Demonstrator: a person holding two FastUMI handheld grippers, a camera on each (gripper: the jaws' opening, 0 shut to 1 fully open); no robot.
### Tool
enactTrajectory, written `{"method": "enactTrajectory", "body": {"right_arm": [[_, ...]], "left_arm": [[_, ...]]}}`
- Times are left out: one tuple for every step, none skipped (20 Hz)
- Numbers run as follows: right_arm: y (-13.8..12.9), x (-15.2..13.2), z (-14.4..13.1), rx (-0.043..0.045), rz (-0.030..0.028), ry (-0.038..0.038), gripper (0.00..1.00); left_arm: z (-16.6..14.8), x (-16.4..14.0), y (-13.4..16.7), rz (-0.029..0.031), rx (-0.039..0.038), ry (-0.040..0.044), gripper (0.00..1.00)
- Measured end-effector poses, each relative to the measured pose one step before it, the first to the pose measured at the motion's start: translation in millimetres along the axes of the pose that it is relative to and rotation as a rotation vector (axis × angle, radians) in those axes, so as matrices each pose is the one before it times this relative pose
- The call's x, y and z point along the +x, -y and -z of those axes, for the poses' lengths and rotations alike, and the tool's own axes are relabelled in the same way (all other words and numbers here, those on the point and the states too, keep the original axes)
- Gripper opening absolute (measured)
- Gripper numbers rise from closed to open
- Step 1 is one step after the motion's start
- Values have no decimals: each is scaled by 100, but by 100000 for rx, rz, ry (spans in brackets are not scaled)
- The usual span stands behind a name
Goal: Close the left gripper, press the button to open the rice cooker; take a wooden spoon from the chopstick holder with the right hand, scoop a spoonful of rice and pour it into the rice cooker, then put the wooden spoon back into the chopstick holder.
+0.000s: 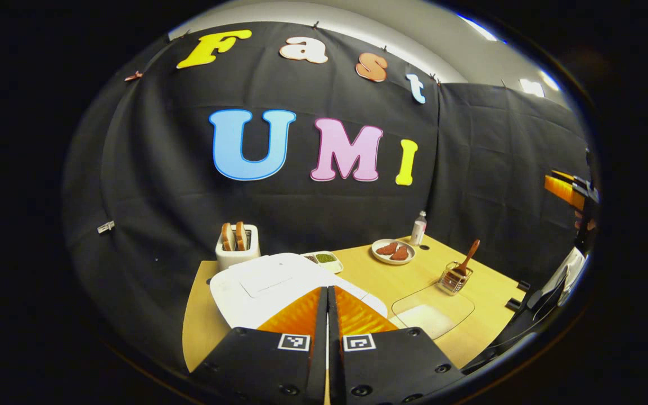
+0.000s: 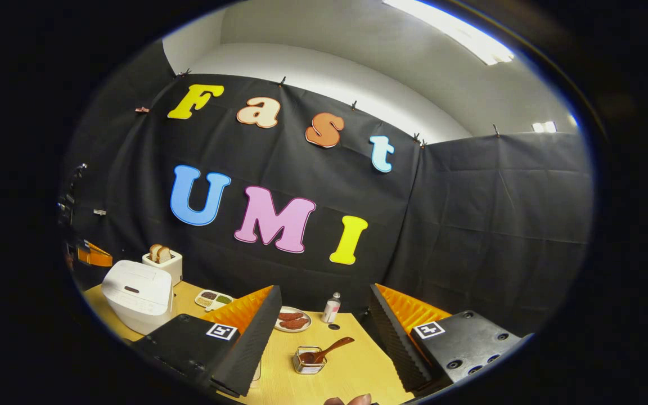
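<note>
The white rice cooker (image 1: 279, 281) sits with its lid down, right beneath my left gripper (image 1: 327, 289), whose orange fingers are shut with nothing between them. A wooden spoon (image 1: 466, 259) stands in the wire chopstick holder (image 1: 455, 277) to the right. Just in front of that is a clear container of rice (image 1: 433, 312). In the right gripper view my right gripper (image 2: 325, 292) is open and empty, above the holder (image 2: 308, 360) and the spoon (image 2: 329, 347). The cooker (image 2: 138, 298) is at the left of that view.
On the wooden table (image 1: 369, 275) are a toaster with bread (image 1: 238, 244), a small divided tray (image 1: 324, 260), a plate of red slices (image 1: 393, 251) and a small bottle (image 1: 418, 228). Black cloth walls close the back and right sides.
</note>
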State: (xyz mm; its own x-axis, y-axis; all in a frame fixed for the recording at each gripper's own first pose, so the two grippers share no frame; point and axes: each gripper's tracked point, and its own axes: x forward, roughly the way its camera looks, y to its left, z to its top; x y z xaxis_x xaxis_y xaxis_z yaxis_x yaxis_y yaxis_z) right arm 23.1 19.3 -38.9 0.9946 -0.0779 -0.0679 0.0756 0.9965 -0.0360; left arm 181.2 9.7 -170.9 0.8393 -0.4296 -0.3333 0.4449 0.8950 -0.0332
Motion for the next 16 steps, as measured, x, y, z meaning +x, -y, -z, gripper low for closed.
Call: {"method": "enactTrajectory", "body": {"right_arm": [[-298,-171,71,-177,168,-69,97],[-300,-76,88,-567,75,34,97],[-278,-42,101,-673,-33,-187,97],[-295,-100,39,-400,-262,-76,97],[-251,5,21,-243,-183,-141,97],[-245,55,-44,-320,-404,-96,97],[-128,32,101,-653,-287,-82,97],[24,126,-74,-1012,-93,157,98],[49,50,-5,-949,37,-27,97],[-68,102,123,-282,-174,-125,97],[11,17,98,81,80,-305,97],[114,22,84,45,203,-371,98],[59,19,93,-168,419,-374,98],[85,-68,117,-176,258,-131,97],[20,-12,-130,-211,223,4,97],[48,33,180,-258,119,-164,97]], "left_arm": [[767,815,-273,665,1226,-1947,7],[595,782,-218,857,-330,-1953,7],[556,845,-168,955,-1094,-1436,7],[208,765,-158,846,-1121,-774,7],[222,767,-205,616,-619,-830,7],[263,754,-288,136,-37,-715,7],[461,776,-552,-445,-187,-1560,7],[367,774,-597,-1217,-391,-1934,7],[476,609,-797,-1577,-323,-1967,7],[220,550,-457,-549,-397,-1291,8],[336,298,31,943,-931,-1833,8],[333,173,209,1231,-865,-1929,7],[229,139,255,1514,-482,-1150,7],[264,94,273,1000,-274,-1264,7],[218,-18,268,895,-135,-792,7],[166,11,166,413,-234,-767,7]]}}
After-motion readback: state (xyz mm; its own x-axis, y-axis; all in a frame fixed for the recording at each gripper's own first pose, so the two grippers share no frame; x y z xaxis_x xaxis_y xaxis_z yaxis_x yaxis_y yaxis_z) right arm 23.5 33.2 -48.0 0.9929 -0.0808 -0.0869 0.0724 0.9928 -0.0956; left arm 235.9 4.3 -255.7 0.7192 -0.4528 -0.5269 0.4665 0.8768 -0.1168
